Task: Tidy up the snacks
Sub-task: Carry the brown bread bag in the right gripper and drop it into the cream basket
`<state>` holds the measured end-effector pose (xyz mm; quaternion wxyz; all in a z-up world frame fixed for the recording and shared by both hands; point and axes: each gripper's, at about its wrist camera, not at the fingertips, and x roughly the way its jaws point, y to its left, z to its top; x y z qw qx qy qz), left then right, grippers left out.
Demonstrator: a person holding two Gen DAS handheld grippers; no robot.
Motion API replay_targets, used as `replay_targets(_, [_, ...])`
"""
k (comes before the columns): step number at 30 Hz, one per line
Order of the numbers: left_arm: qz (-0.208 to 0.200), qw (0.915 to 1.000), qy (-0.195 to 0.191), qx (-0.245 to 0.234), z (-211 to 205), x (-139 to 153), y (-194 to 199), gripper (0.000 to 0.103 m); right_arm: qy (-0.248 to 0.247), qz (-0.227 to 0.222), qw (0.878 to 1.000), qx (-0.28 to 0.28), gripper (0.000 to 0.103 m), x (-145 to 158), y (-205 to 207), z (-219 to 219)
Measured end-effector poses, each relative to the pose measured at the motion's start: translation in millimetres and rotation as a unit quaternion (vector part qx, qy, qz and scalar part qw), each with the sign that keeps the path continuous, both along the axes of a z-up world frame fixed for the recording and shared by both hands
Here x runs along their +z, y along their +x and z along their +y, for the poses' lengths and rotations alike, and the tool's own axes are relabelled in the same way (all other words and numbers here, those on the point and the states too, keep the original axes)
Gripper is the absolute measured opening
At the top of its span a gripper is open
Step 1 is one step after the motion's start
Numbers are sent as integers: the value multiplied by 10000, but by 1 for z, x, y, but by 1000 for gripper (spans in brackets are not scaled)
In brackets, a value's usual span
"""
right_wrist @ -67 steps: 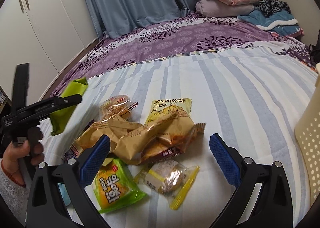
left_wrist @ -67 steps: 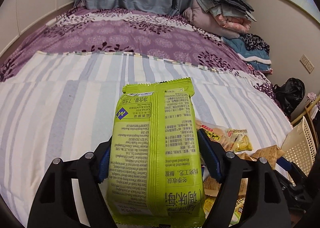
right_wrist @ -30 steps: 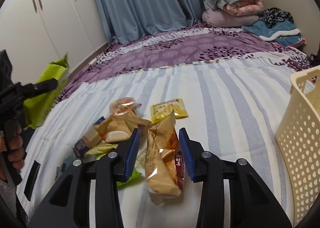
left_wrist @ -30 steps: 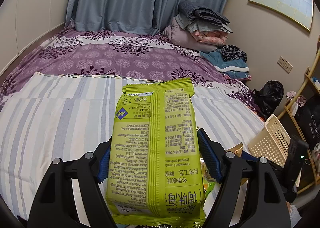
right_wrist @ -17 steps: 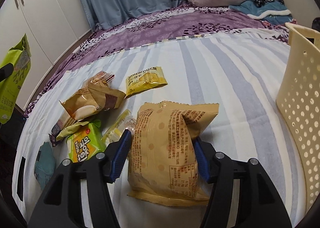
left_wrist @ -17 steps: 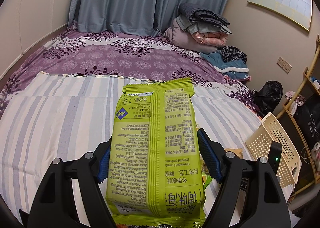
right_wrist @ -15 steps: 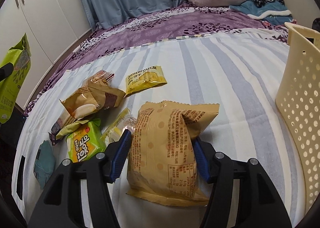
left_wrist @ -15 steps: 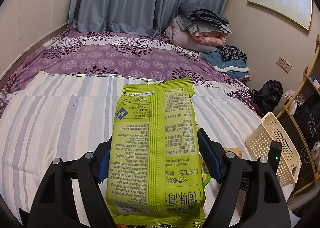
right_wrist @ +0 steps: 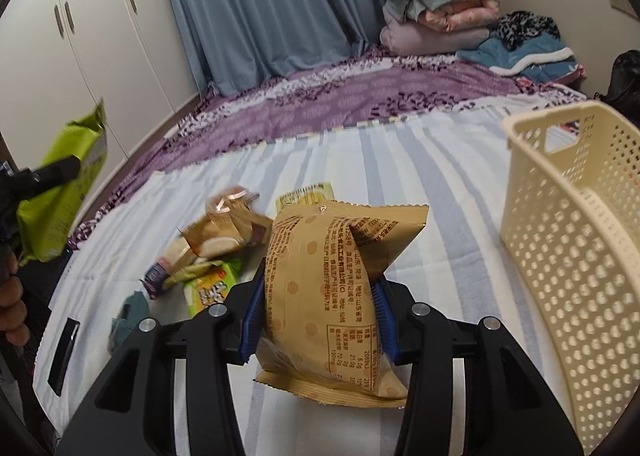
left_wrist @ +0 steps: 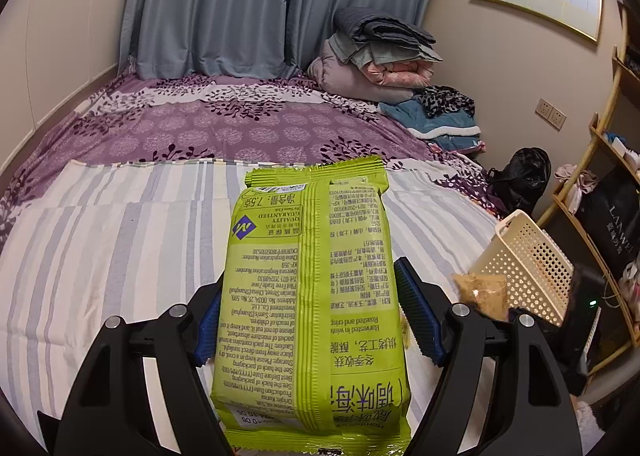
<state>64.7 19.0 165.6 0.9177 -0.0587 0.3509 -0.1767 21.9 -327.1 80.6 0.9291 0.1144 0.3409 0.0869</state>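
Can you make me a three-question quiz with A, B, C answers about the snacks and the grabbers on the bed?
1. Where is the cream basket compared with the tan packet?
A. on the packet's right
B. on the packet's left
C. under the packet

2. What colour is the packet in the left gripper?
A. red
B. lime green
C. white

3. What is the right gripper doing?
A. standing open with nothing in it
B. lying inside the basket
C. squeezing the tan packet

Answers:
1 A, in the right wrist view the basket stands right of the packet.
2 B, its printed wrapper is lime green.
3 C, both blue jaws press the packet's sides.
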Motion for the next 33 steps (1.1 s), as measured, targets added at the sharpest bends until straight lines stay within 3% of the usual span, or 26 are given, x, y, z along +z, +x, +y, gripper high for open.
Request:
replay_targets(9, [-360, 9987, 308, -210, -33, 18, -32, 77, 96, -696, 9966, -439, 46, 54, -44, -44])
replay_targets(17, [-531, 9964, 445, -491, -68, 26, -52, 77, 104, -1008, 9889, -1083, 46, 74, -80, -101])
replay_targets(26, [-522, 9935, 550, -849, -108, 24, -64, 77, -37, -804, 9784, -1902, 46, 58, -97, -167])
replay_targets(33, [-519, 9901, 738, -1071, -136, 20, -71, 77, -153, -505, 9733, -2233, 48, 35, -91, -200])
